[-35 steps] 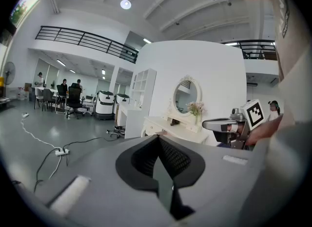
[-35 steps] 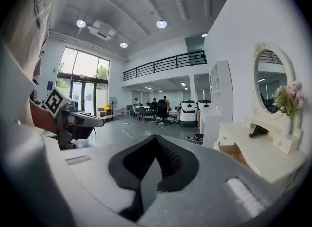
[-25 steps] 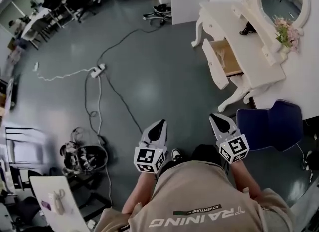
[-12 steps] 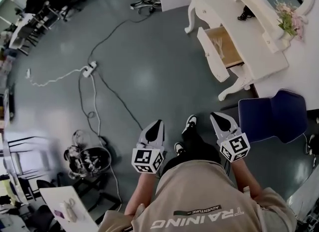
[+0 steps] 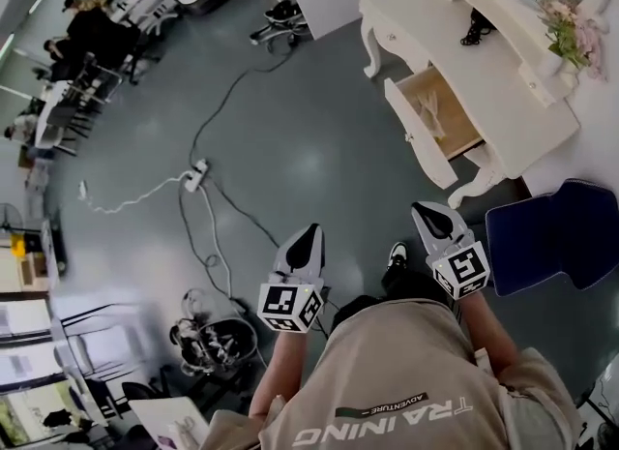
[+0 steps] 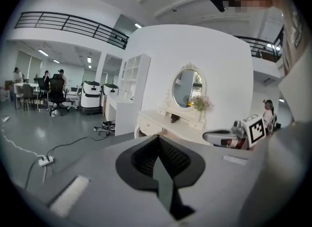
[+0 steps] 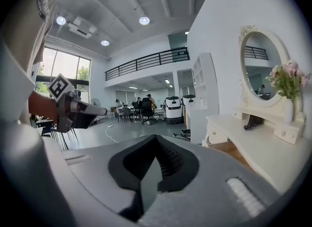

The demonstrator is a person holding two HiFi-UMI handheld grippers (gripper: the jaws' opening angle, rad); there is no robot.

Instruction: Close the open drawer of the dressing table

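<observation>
The white dressing table [image 5: 503,71] stands at the upper right of the head view. Its drawer [image 5: 437,114] is pulled out towards the floor, with a wooden inside and a pale object in it. My left gripper [image 5: 311,233] and right gripper [image 5: 424,210] are held in front of the body, both shut with nothing in them, well short of the drawer. In the right gripper view the shut jaws [image 7: 155,137] point past the table [image 7: 258,145] on the right. In the left gripper view the shut jaws [image 6: 157,137] point at the table [image 6: 161,122].
A dark blue chair [image 5: 556,235] stands right of the right gripper, beside the table leg. A power strip [image 5: 197,176] and cables [image 5: 218,211] lie on the grey floor to the left. A vase of flowers [image 5: 571,37] sits on the table. People sit at desks [image 5: 73,46] far left.
The head view has shifted as the person walks: the dressing table and the drawer now lie nearer the grippers. Both grippers stay shut in front of the body.
</observation>
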